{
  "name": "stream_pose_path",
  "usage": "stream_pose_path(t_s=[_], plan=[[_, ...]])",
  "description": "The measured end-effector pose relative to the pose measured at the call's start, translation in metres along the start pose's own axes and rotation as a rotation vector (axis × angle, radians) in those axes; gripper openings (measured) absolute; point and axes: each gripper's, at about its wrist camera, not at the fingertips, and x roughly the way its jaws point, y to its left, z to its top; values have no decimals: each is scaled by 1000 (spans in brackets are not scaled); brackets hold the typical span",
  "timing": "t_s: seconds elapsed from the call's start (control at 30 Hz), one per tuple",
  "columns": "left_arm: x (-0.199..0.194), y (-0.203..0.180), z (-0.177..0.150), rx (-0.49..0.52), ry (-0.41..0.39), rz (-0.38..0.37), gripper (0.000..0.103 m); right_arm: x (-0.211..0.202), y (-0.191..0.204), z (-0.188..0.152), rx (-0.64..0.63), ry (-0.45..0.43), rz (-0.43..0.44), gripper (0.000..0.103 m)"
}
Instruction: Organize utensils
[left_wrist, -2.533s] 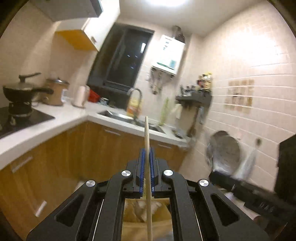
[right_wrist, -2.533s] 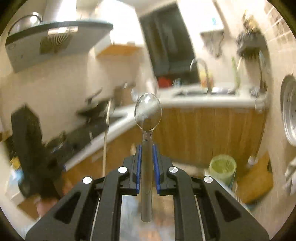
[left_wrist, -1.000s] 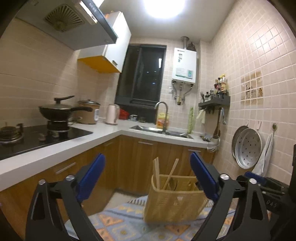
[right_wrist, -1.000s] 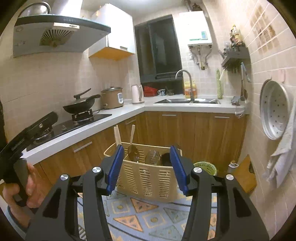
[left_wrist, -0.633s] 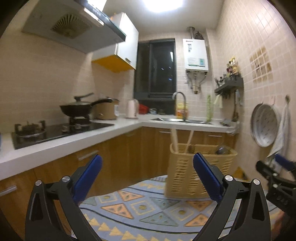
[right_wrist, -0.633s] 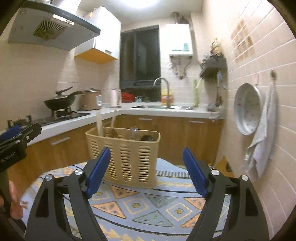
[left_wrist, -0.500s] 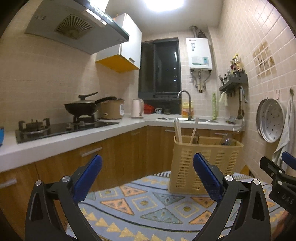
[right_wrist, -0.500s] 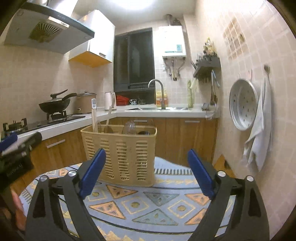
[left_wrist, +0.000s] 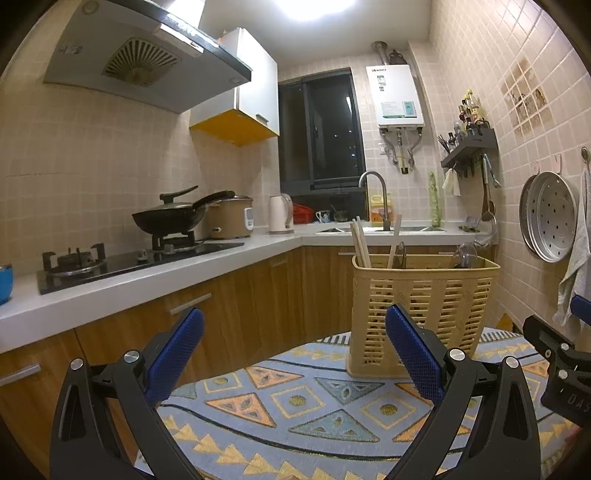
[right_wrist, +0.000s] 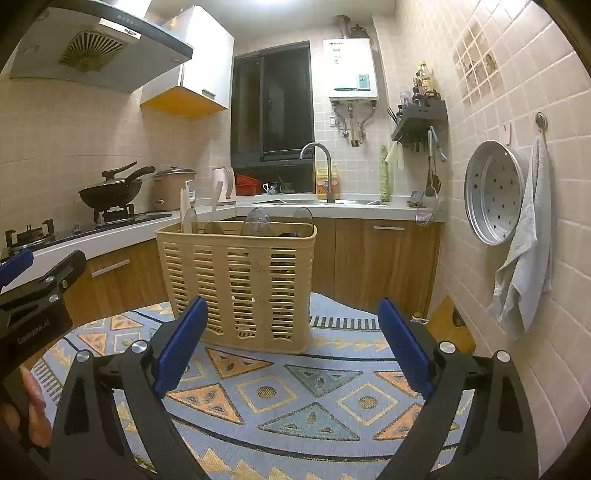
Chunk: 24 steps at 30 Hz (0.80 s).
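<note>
Basket (left_wrist: 424, 295) of beige slotted plastic stands upright on a patterned cloth (left_wrist: 295, 402) w/ blue, orange and yellow triangles. Chopsticks (left_wrist: 358, 243) lean up out of its left end, a pale utensil handle (left_wrist: 393, 240) just beside them; clear spoon bowls (right_wrist: 258, 221) poke above the rim toward the right end, seen best in the right wrist view.

Left gripper (left_wrist: 293, 354) sits low over the cloth, near the basket but apart from it, blue pads (left_wrist: 173, 354) spread wide, nothing between them. Right gripper (right_wrist: 291, 343) likewise: pads (right_wrist: 404, 347) far apart, empty, basket (right_wrist: 236, 284) straight ahead and not touched. Each gripper's black body shows at the edge of the other's view; part of a hand (right_wrist: 33, 406) shows at bottom left in the right view.

Bkgd: wok (left_wrist: 170, 218) on the gas hob, rice cooker (left_wrist: 231, 218) and kettle (left_wrist: 280, 214) on the white counter (left_wrist: 147, 273), sink tap (left_wrist: 373, 199) under a dark window, water heater (left_wrist: 399, 98) on the wall, steamer tray (right_wrist: 495, 197) and towel (right_wrist: 524, 254) hanging on the tiled wall at right.
</note>
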Motion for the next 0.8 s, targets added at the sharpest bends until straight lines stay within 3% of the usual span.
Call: stream_pose_path(t_s=[0.43, 0.8], plan=[[-8, -9, -1, 37, -23, -5, 95, 1, 2, -2, -9, 11, -3, 91], [-1, -8, -3, 27, 30, -26, 95, -1, 1, -2, -11, -5, -24, 91]])
